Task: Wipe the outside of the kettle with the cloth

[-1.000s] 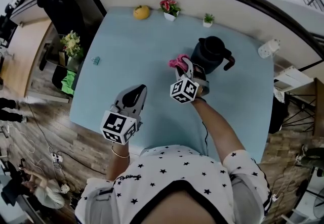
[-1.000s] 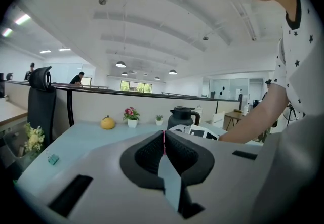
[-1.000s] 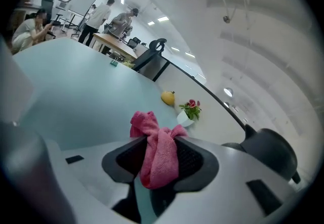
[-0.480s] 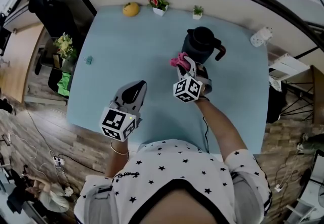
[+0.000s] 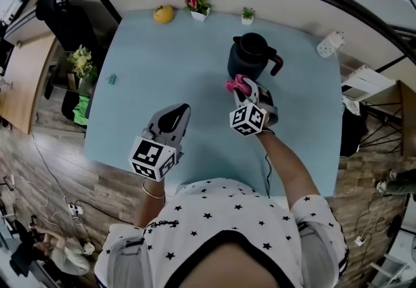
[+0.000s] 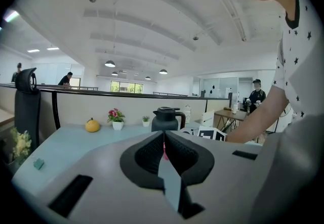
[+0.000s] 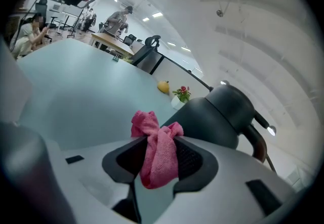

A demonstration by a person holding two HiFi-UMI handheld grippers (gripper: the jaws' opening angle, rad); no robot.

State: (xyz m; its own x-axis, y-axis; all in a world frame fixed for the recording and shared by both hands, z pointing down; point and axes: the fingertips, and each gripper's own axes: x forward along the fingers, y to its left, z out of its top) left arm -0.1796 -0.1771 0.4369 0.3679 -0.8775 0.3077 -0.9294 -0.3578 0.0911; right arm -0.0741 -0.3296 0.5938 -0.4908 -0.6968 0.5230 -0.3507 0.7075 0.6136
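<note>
While the head view shows the right tool (image 5: 247,91) pinching a crumpled pink microfibre cloth (image 5: 236,83) just beside the upright black plastic kettle (image 5: 250,52) on the pale blue worktop (image 5: 162,52), cloth-to-kettle contact cannot be confirmed. The left tool (image 5: 177,111) hangs well apart, near the worktop's front edge. Left gripper view: jaws pressed together, nothing between them, kettle small in the distance. Right gripper view: jaws clamp the cloth's middle, kettle body close behind. Judgement: wiping is about to start or barely begun, with nearly all the outside left. Kettle's far side is hidden, and the tool body cuts off its base.
</note>
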